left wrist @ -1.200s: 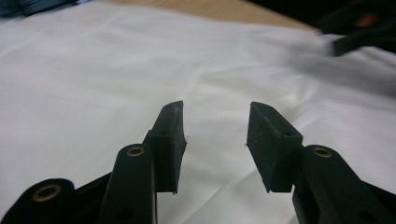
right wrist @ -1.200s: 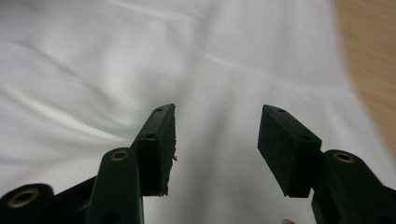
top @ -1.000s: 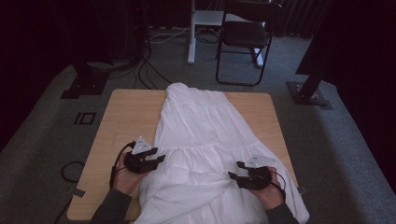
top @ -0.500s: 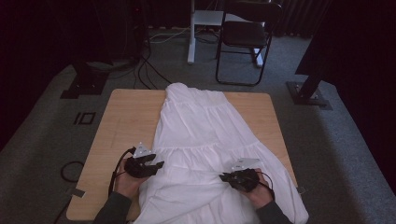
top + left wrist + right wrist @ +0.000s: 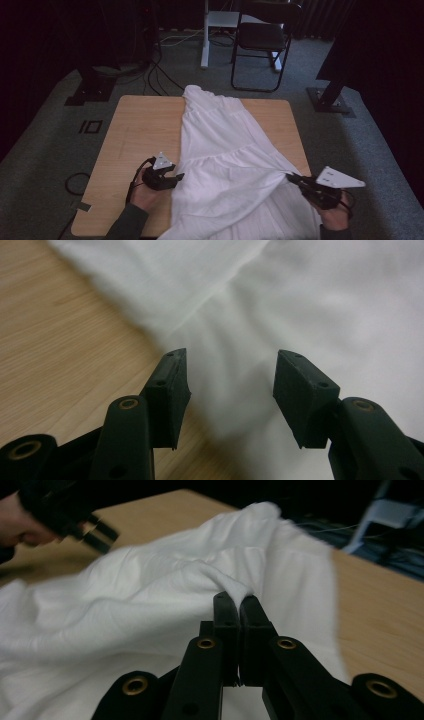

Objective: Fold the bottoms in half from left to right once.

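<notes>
High view: we see a white dress (image 5: 225, 155) laid lengthwise on the wooden table (image 5: 135, 130), its narrow top toward the far edge and its wide skirt spreading to the near edge. The left gripper (image 5: 172, 178) sits low at the skirt's left border, jaws pointing into the cloth. The right gripper (image 5: 295, 178) is off the table's right near corner, raised, with a ridge of cloth drawn taut from the skirt to its tip. A dark folding chair (image 5: 262, 42) stands on the carpet beyond the table, and cables (image 5: 160, 70) trail on the floor at far left.

Left gripper view: the left gripper (image 5: 230, 375) has its jaws spread, and they have just been opening a little further. We note the dress (image 5: 310, 305) lying beneath and between them, with neither pad pressing on it. The left jaw sits about over the fabric's edge, bare table (image 5: 55, 350) beside it.

Right gripper view: the right gripper (image 5: 239, 602) has its jaws pressed together, pinching a fold of the dress (image 5: 165, 595), which rises in a peak to the tips. The other hand (image 5: 22, 525) shows blurred at far left.
</notes>
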The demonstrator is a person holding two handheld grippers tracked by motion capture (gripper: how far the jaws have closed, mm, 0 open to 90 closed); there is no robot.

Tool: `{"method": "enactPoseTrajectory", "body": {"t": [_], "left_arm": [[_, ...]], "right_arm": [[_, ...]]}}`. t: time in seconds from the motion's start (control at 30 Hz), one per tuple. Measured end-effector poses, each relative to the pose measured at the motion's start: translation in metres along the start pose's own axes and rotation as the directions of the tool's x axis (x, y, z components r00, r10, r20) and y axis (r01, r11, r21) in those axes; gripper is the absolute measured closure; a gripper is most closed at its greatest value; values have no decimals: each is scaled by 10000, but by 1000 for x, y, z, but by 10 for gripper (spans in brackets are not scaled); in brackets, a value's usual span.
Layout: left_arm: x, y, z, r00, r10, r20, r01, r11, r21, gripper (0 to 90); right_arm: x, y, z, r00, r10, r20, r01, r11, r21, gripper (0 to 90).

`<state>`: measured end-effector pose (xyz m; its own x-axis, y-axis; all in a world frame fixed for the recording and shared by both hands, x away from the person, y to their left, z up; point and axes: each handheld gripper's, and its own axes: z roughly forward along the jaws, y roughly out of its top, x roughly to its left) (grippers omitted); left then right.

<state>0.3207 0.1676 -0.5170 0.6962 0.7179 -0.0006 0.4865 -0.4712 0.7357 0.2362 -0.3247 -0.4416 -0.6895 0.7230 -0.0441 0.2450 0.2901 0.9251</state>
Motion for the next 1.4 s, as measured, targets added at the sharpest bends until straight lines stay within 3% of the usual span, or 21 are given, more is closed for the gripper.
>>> {"method": "enactPoseTrajectory", "body": {"t": [0.07,0.13,0.2,0.27,0.3,0.4,0.43,0.5,0.63,0.77,0.8,0.87,0.97,1.0,1.07,1.1,1.13,1.23,1.33,1.37,1.4], "left_arm": [[-2,-1,3,10000,38,-47,-38,10000,55,480],[-3,-2,4,9999,114,-35,-114,9998,154,478],[-4,-2,6,9999,106,-18,-105,9997,221,476],[-4,-2,6,10000,64,-15,-64,9997,251,472],[-5,-2,7,10000,16,7,-16,9996,264,468],[-8,-2,10,10000,26,26,-27,9994,352,463],[-9,-3,13,9999,-70,137,65,9994,348,455],[-12,-5,17,9996,-150,247,141,9991,396,450],[-18,-10,22,9989,-190,439,168,9987,490,415],[-24,-16,25,9953,-500,833,448,9970,631,378],[-27,-19,26,9911,-751,1102,678,9953,686,376],[-29,-22,28,9869,-845,1371,738,9940,811,376],[-32,-22,29,9840,-858,1561,755,9947,703,417],[-34,-20,31,9792,-831,1848,700,9946,765,464],[-37,-17,32,9792,-488,1972,336,9963,793,656],[-37,-15,30,9769,-370,2105,266,9983,521,803],[-36,-12,26,9743,-355,2224,315,9993,218,871],[-33,-1,9,9794,-324,1991,437,9977,-527,889],[-31,20,-33,9912,-252,1298,490,9817,-1838,891],[-31,20,-33,9912,-252,1298,490,9817,-1838,892],[-38,38,-67,9975,-73,698,263,9611,-2748,886]], "right_arm": [[-11,-14,-6,9985,112,544,-140,9986,518,883],[-22,-39,-1,9952,509,840,-621,9886,1369,882],[-32,-68,10,9899,1094,901,-1274,9654,2276,862],[-38,-90,22,9812,1679,950,-1886,9381,2905,705],[-40,-95,25,9764,1884,1057,-2119,9306,2984,637],[-43,-95,24,9683,2183,1215,-2434,9342,2609,576],[-46,-78,19,9632,2379,1250,-2572,9508,1727,565],[-47,-69,25,9621,2344,1395,-2571,9501,1766,556],[-47,-69,53,9678,2137,1334,-2428,9325,2673,510],[-47,-81,76,9625,2416,1236,-2694,9058,3270,497],[-47,-83,79,9615,2457,1232,-2735,8999,3398,508],[-45,-85,82,9656,2405,991,-2602,8963,3590,643],[-41,-82,80,9720,2137,975,-2346,9014,3639,827],[-40,-81,79,9740,2032,999,-2257,9061,3578,866],[-38,-76,75,9764,1915,999,-2144,9158,3397,888],[-37,-74,74,9779,1820,1030,-2062,9207,3313,890],[-36,-71,72,9791,1726,1079,-1987,9256,3221,891],[-34,-62,64,9812,1492,1221,-1787,9414,2859,893],[-34,-55,56,9808,1369,1390,-1688,9529,2520,896],[-34,-55,56,9808,1369,1390,-1688,9529,2520,896],[-34,-44,46,9757,1203,1833,-1579,9656,2066,898]]}}
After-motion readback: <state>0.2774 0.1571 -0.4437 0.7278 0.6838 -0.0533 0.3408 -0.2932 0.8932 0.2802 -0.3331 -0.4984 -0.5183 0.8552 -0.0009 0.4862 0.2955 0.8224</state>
